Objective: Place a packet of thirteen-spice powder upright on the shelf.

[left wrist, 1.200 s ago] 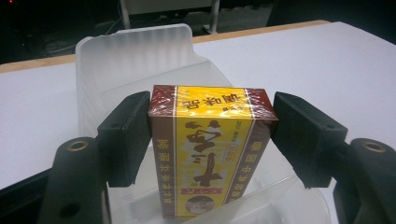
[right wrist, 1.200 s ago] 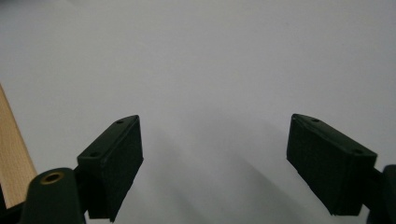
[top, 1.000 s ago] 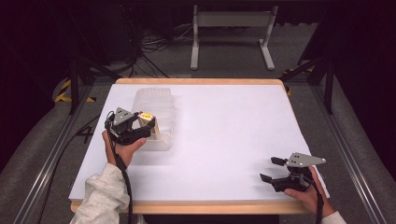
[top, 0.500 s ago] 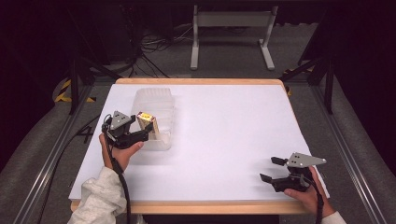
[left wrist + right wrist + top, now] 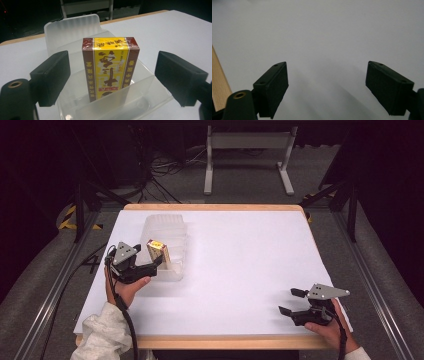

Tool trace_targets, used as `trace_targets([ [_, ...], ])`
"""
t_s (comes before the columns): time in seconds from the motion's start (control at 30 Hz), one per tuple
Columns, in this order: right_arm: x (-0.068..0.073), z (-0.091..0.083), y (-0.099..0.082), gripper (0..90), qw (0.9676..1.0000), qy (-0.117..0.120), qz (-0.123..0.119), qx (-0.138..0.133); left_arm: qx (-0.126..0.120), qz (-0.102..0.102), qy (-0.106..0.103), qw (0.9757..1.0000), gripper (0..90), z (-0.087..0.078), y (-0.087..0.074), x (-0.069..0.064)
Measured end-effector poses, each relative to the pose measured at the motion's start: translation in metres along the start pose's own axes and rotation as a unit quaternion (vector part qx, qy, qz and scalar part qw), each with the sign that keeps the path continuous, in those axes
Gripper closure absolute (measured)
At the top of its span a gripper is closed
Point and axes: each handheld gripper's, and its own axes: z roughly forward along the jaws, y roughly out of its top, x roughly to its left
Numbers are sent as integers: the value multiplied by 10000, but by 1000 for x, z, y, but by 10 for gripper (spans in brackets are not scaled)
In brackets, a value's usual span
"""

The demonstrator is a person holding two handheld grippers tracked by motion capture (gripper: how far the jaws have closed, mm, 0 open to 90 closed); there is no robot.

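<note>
Left gripper (image 5: 156, 263) sits at the near end of a clear plastic container (image 5: 167, 227) on the left part of the white surface (image 5: 240, 265). Its jaws have just been opening and now stand wide, one on each side of a yellow and maroon box (image 5: 110, 66), with a clear gap to the box on both sides; nothing pressed. The box stands upright inside the container, in its near section behind a low clear wall, printed face toward the left gripper. The container's ribbed lid lies open beyond it.

Right gripper (image 5: 292, 301) rests low at the near right of the surface, well apart from the container. Jaws wide, nothing between them.
</note>
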Motion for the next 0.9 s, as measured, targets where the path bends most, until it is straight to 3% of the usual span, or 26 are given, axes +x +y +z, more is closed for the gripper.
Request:
trace_targets([
  [0.1, 0, 0, 0, 188, 10000, 9, 14, -16, -14, 40, 66, 10000, 99, -3, -1, -1],
  [0.37, 0, 0, 0, 188, 10000, 9, -4, -13, -113, 117, -15, 9999, 94, -13, -5, -4],
  [0.53, 0, 0, 1, 188, 10000, -3, -15, -20, -79, 327, -64, 9994, 91, -20, -9, -12],
  [0.9, 0, -1, 1, 187, 10000, -19, -23, -34, -61, 555, -216, 9982, 94, -28, -15, -23],
])
